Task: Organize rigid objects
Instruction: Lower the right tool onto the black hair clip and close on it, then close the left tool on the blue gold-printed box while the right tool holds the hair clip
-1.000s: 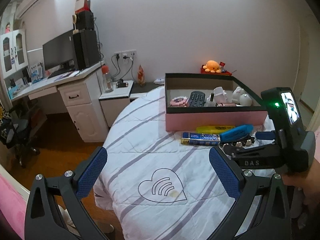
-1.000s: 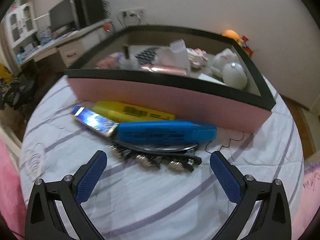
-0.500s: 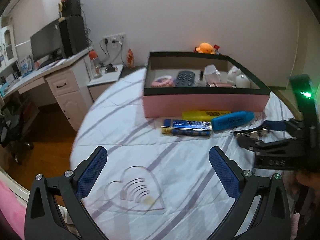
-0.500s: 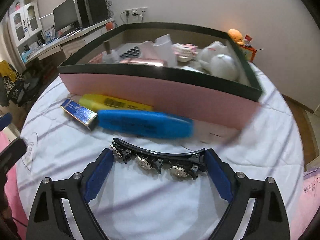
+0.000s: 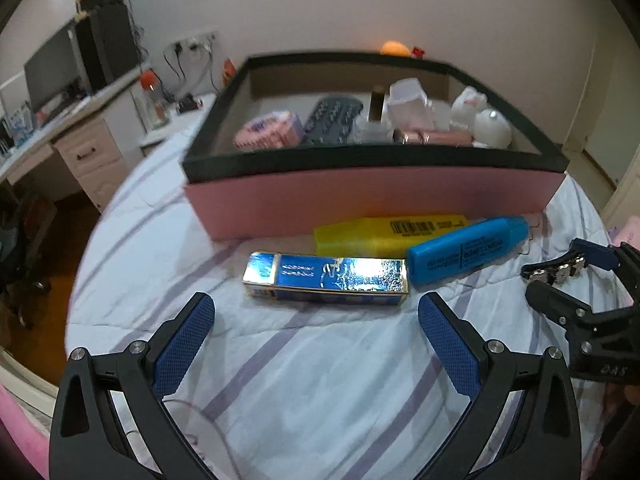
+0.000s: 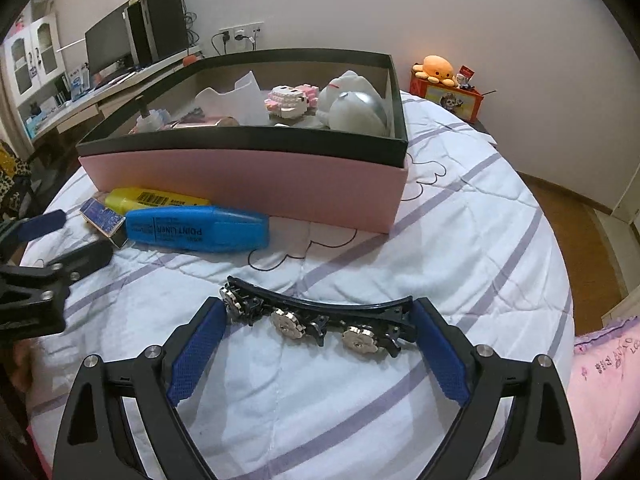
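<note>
Light: soft, even indoor light is cast over the bedspread (image 6: 460,240); its source is not seen
Shadows: faint ones are thrown under the pink box (image 5: 360,196) and blue highlighter (image 6: 196,229)
Glare: a bright sheen is caught on the foil carton (image 5: 326,278)
Blur: the left wrist view is smeared, most at the box rim and desk (image 5: 80,136); the right wrist view is sharp
Distortion: straight edges are bowed by the fisheye, corners are blacked out
</note>
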`<action>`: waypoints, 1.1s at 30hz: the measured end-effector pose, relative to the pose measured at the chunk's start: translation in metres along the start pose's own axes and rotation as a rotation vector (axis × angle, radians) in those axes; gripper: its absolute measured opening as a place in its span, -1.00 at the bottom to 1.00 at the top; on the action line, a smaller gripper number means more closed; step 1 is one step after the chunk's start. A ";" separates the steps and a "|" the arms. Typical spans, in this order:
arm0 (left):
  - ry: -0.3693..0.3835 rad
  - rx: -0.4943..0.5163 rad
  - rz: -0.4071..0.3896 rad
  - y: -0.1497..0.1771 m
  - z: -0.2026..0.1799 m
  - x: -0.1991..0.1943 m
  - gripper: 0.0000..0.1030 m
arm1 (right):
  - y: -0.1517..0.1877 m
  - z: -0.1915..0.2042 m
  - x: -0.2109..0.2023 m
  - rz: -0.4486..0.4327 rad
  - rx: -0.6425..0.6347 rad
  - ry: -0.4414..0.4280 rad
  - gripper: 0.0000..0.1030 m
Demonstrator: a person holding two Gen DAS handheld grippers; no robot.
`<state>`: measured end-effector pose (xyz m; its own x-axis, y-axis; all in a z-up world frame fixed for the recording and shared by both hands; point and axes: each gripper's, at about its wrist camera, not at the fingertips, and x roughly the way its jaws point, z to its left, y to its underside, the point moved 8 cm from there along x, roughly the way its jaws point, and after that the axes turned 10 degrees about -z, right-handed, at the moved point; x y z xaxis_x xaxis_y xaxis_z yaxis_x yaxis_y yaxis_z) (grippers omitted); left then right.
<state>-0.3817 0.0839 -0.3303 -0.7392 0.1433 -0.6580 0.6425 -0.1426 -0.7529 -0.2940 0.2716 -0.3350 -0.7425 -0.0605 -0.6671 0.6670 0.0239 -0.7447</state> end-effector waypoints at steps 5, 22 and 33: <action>0.017 -0.022 0.036 -0.003 0.003 0.014 1.00 | -0.004 0.008 0.010 0.016 -0.013 -0.024 0.99; 0.030 -0.005 0.009 0.001 0.001 0.002 0.62 | -0.011 0.017 0.018 0.024 -0.017 -0.008 1.00; 0.003 -0.005 0.002 0.027 0.004 -0.029 0.63 | -0.013 0.016 0.019 0.024 -0.011 0.000 0.96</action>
<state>-0.3440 0.0722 -0.3313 -0.7374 0.1459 -0.6596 0.6450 -0.1379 -0.7516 -0.3155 0.2540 -0.3378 -0.7265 -0.0601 -0.6846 0.6838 0.0358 -0.7288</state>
